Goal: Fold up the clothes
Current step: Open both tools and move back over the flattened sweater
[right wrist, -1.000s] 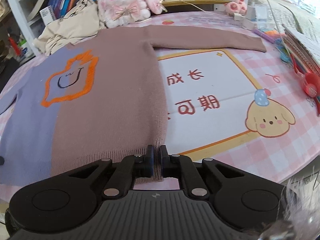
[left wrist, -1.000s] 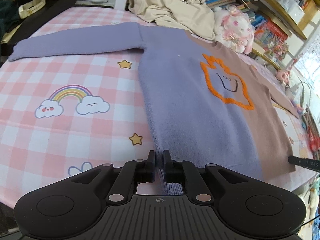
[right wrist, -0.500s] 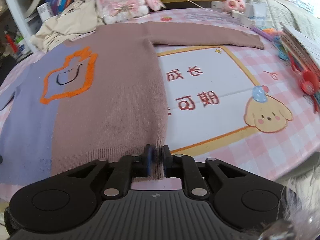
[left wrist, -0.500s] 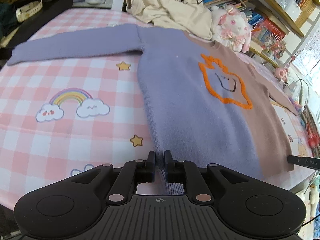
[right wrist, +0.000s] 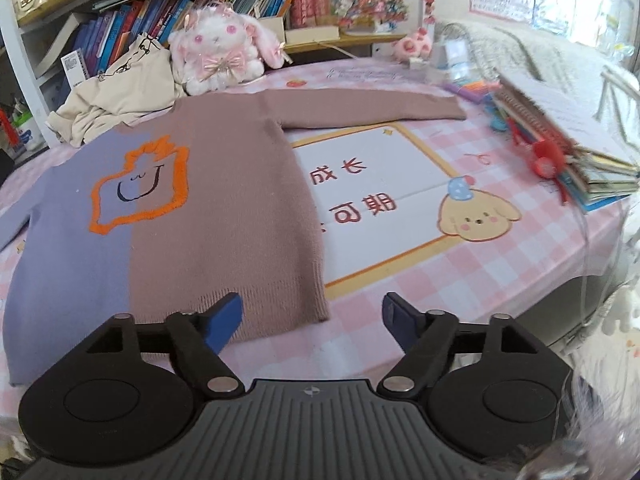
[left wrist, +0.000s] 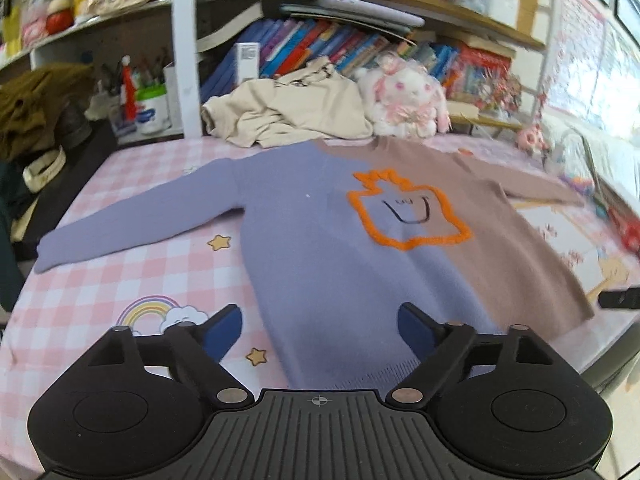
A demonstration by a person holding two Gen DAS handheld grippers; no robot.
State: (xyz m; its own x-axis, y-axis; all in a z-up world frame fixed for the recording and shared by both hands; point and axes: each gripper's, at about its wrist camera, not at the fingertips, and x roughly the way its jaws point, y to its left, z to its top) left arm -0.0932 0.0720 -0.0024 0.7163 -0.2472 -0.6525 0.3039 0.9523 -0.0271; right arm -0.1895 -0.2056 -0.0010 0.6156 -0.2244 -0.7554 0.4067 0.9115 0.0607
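**Sweater spread flat, both grippers standing open at its hem**

The desk (right wrist: 460, 264), under its pink checked cloth, carries most of what matters here. Across it lies the sweater (left wrist: 320, 240), lilac on one half and dusty brown on the other, face up with an orange outlined figure on the chest. It is laid out full: body flat, the lilac sleeve (left wrist: 132, 216) stretched out to one side and the brown sleeve (right wrist: 372, 106) to the other, no fold in it anywhere I can see. Its long axis runs from the hem at the near desk edge away toward the collar by the bookshelf.

Behind the collar sit a crumpled cream garment (left wrist: 280, 116) and a plush rabbit (right wrist: 220, 52).

The left gripper (left wrist: 320, 324) hangs over the lilac side of the hem, its jaws wide apart and holding nothing. The right gripper (right wrist: 312, 316) hangs over the brown corner of the hem, likewise spread and empty. Each is nearer its own half, so each sleeve lies ahead and outward from the gripper on its side.
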